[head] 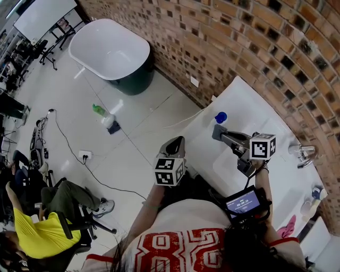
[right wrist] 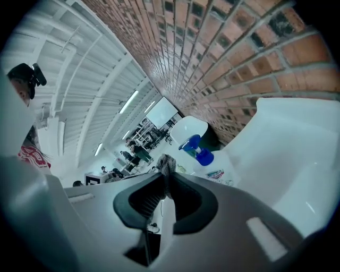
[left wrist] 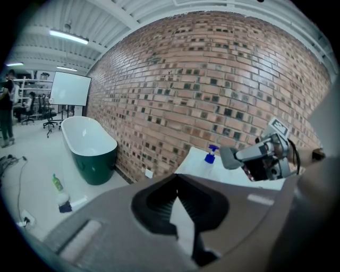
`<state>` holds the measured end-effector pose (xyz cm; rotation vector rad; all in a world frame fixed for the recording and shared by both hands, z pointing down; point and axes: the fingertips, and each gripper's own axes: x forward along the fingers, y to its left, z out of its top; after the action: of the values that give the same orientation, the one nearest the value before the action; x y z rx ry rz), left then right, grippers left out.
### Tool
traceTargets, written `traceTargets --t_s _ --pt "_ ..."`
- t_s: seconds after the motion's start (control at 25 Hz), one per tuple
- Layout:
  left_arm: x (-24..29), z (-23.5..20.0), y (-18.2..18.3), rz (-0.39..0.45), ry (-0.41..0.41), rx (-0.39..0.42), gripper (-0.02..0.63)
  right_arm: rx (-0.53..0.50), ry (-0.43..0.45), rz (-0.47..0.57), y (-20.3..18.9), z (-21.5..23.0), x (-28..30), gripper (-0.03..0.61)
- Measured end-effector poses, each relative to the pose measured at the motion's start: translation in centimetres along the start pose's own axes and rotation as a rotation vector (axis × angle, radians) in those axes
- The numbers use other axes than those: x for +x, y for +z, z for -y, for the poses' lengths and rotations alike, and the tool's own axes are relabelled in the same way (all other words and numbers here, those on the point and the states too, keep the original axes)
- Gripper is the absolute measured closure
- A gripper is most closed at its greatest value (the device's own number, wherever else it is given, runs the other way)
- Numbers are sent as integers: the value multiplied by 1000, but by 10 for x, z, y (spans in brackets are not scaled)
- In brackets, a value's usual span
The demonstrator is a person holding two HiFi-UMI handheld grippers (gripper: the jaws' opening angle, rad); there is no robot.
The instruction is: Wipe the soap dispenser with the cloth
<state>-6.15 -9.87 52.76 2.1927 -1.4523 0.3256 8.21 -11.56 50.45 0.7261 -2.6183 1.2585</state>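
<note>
A cloth (right wrist: 166, 161) is pinched in the right claw (right wrist: 164, 172), aimed at the dispenser (right wrist: 197, 150) for wiping; the left claw (left wrist: 178, 186) is held shut, empty.

A brick wall (head: 255, 48) runs along the right. A white tub (head: 109, 48) with a green outside stands far off on the pale, shiny floor (head: 133, 133). A white board (head: 45, 16) stands far left. Long lights (left wrist: 69, 36) glow overhead.

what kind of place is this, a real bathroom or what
Probably a mock bathroom inside a lab or workshop hall: a freestanding bathtub and a white counter with a faucet stand by a brick wall, yet a whiteboard and office chairs share the open room.
</note>
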Motion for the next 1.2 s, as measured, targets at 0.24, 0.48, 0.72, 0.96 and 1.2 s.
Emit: traceTargets --t_s 0.24,0.48,0.72,0.96,1.2 --pt "-3 -5 -2 -2 17 -5 611 47 -52 43 6 14 14 531" --pt "-6 -8 -5 -5 26 -5 611 105 -92 94 8 24 25 531" --pt "-7 -9 -5 -7 29 -7 611 211 -162 160 0 39 32 532" --pt "-6 -9 -6 -7 27 -4 611 245 -184 174 -8 44 36 532" --pt "-7 -13 -4 -3 37 -8 611 222 -185 130 -17 43 50 531"
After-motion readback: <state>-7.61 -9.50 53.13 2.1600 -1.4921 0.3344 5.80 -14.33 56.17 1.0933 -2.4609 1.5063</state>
